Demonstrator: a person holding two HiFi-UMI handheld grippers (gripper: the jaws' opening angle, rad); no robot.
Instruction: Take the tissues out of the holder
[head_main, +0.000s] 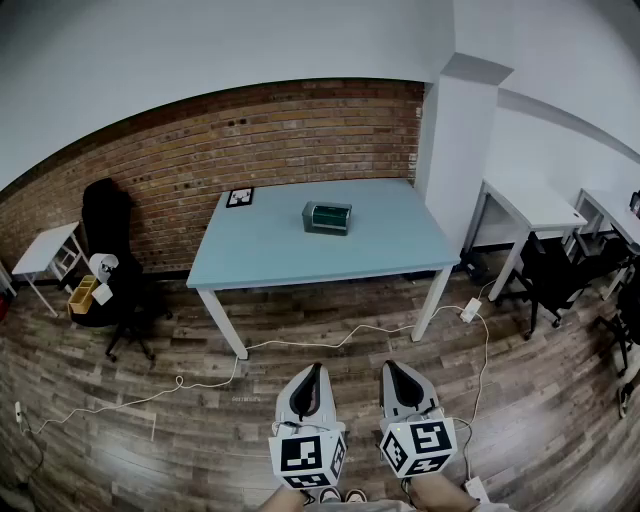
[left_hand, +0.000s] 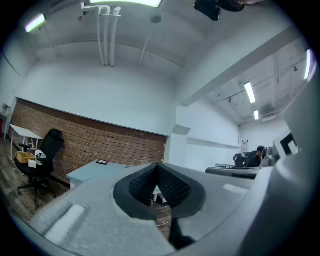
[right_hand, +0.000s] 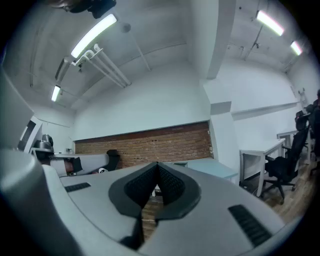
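A dark green tissue holder (head_main: 327, 217) sits near the middle of a light blue table (head_main: 270, 255) against the brick wall, far ahead of me. Its tissues are too small to make out. My left gripper (head_main: 316, 368) and right gripper (head_main: 389, 366) hang side by side low over the wooden floor, well short of the table. Both are held level with jaws meeting at the tips and nothing between them. The left gripper (left_hand: 157, 165) and the right gripper (right_hand: 158, 164) each show black pads pressed together at the tip in their own views.
A marker card (head_main: 240, 197) lies at the table's back left corner. A white cable (head_main: 330, 343) runs across the floor between me and the table. A black office chair (head_main: 110, 260) and a small white table (head_main: 45, 250) stand left; a white pillar (head_main: 455, 160) and more desks stand right.
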